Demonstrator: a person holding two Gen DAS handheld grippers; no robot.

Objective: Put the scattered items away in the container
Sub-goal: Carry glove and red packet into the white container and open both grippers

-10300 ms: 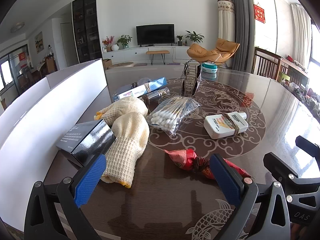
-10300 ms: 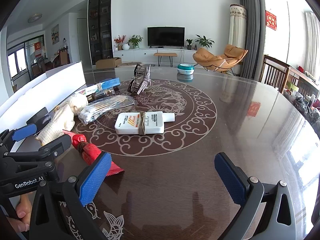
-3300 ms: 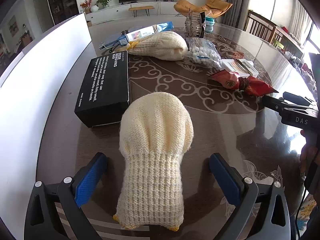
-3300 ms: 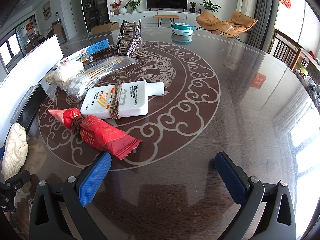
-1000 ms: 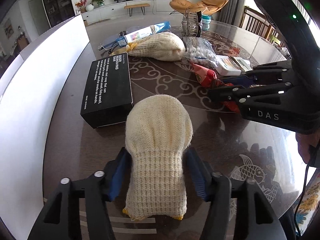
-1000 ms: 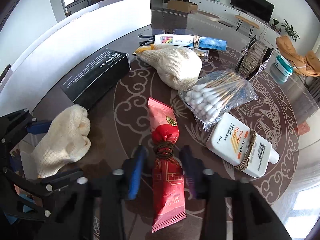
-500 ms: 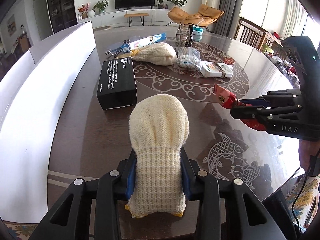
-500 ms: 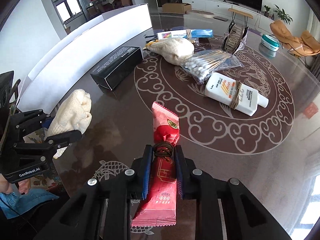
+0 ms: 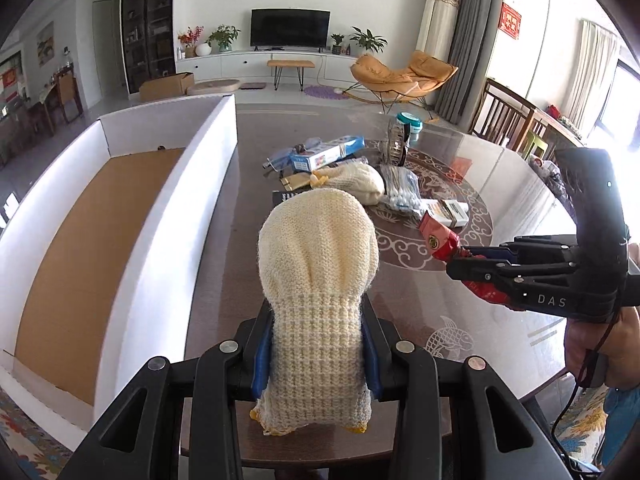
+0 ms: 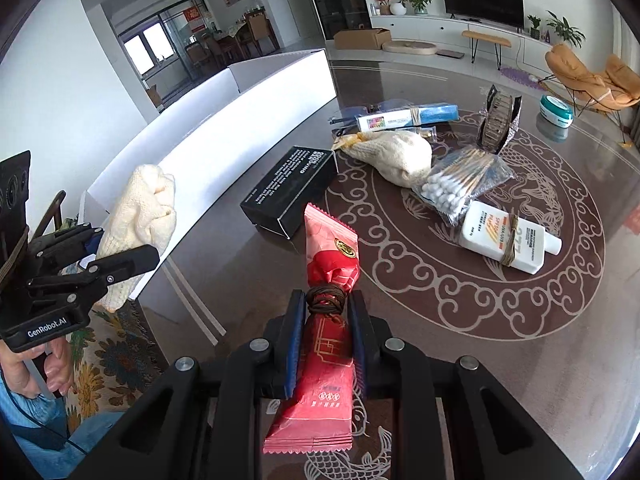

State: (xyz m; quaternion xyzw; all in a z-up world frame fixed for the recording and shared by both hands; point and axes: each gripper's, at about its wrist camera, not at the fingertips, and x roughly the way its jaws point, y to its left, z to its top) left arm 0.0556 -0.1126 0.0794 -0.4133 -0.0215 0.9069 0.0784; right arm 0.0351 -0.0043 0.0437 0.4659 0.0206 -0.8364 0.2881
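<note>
Left gripper (image 9: 316, 354), bottom centre of its view, clamps a cream knit glove (image 9: 318, 264) by the cuff. Right gripper (image 10: 325, 334), bottom centre, is closed on a red packet (image 10: 330, 296) at its tied waist. White container (image 9: 132, 240) fills frame left, its brown floor bare.

Bright daylight from the window (image 9: 624, 100) right of the table (image 9: 500, 208), blown-out there, glare streaking the glossy tabletop; frames sharp, heavy fisheye bending, black vignette at corners.
</note>
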